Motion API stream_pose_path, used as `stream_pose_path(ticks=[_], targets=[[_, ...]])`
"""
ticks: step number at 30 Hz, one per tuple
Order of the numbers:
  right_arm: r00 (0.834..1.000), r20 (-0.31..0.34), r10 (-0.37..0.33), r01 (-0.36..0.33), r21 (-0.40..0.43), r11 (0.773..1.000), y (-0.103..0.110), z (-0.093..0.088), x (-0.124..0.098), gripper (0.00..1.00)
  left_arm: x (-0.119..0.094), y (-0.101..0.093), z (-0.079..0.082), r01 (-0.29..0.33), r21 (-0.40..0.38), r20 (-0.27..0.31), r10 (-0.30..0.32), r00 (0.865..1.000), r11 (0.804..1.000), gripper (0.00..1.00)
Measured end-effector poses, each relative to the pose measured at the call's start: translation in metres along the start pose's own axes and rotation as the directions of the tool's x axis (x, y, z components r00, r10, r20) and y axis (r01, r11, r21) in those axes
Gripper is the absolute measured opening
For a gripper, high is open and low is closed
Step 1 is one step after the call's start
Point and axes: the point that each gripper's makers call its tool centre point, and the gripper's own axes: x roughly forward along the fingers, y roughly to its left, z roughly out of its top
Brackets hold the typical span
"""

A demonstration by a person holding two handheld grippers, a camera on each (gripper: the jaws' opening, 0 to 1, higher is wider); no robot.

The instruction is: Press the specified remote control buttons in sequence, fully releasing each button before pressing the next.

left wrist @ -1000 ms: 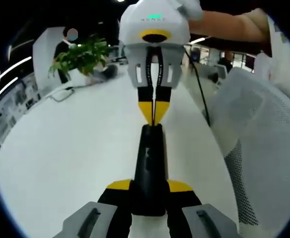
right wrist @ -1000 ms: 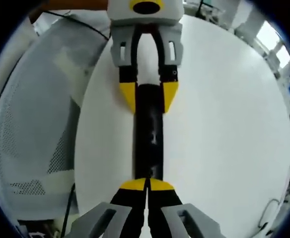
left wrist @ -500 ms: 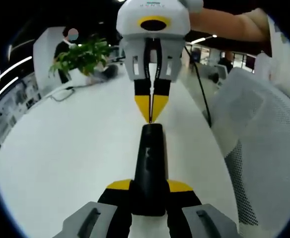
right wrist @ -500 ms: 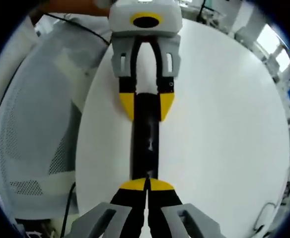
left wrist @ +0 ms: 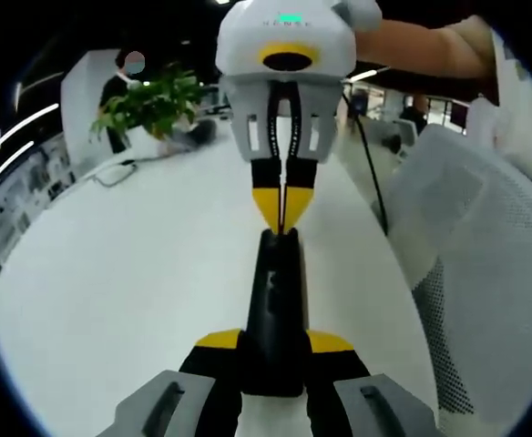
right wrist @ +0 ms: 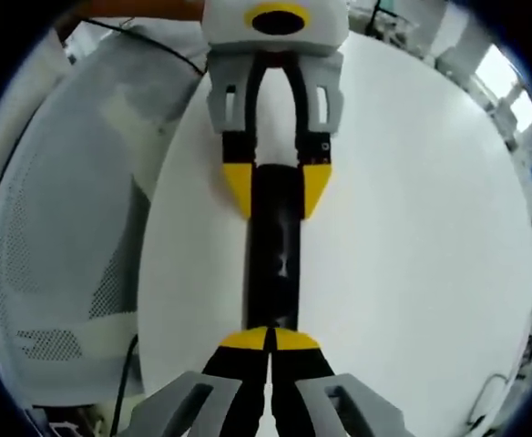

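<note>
A black remote control (left wrist: 275,314) is clamped at its near end between the yellow-tipped jaws of the left gripper (left wrist: 275,344), above a white table (left wrist: 120,291). In the right gripper view the same remote control (right wrist: 273,264) is seen lengthwise, gripped at its far end. The right gripper (left wrist: 284,211) is pressed together (no gap between its tips), with its tips touching the far end of the remote. A white mesh chair (left wrist: 485,273) stands beside the table; a potted plant (left wrist: 152,105) is seen further off.
</note>
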Motion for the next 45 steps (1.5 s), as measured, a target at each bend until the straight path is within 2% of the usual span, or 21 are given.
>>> stream_pose_path(ticks=[10,34,38,45], targets=[[1.000,0.007,0.001,-0.001,0.001,1.000,0.0009,0.0035,0.0013,0.00,0.0003,0.0004,0.0001,0.002,-0.001,0.004,-0.002,1.000,1.000,0.24],[0.999,-0.038,0.003,-0.003,0.008,1.000,-0.0022,0.0016,0.0047,0.00,-0.0006,-0.0013,0.0005,-0.005,-0.005,0.004,0.005,1.000,1.000,0.24],[1.000,-0.027,0.007,-0.006,0.043,0.999,-0.0033,0.0011,0.0045,0.00,-0.0008,-0.0020,0.0009,-0.006,-0.004,0.001,0.006,1.000,1.000,0.24],[1.000,-0.015,0.004,-0.004,0.047,0.999,-0.0011,0.0021,0.0036,0.00,-0.0008,-0.0021,0.0009,-0.003,-0.002,0.000,0.003,1.000,1.000,0.24]])
